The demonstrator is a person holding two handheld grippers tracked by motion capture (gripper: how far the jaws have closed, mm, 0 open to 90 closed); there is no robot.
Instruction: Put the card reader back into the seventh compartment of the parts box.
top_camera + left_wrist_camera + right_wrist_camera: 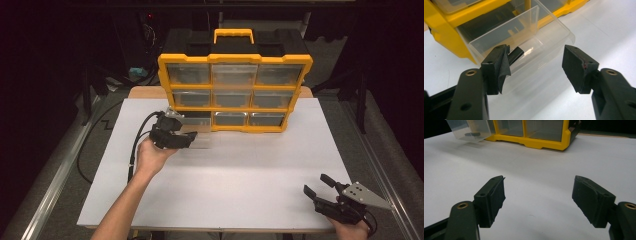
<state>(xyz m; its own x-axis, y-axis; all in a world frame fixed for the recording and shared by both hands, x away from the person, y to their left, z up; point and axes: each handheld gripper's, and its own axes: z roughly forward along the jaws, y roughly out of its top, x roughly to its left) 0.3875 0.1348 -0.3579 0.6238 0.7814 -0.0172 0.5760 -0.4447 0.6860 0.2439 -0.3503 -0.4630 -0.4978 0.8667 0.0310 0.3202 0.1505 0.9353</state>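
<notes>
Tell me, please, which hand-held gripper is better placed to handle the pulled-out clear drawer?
Left. The left hand-held gripper is open right at the drawer; the right hand-held gripper sits open at the table's near edge.

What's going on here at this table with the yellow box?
A person works a yellow organizer standing on a white table. Its bottom-left clear drawer is pulled out, with a small black item inside. The left gripper is open at the drawer's front; the right gripper rests open, apart.
</notes>
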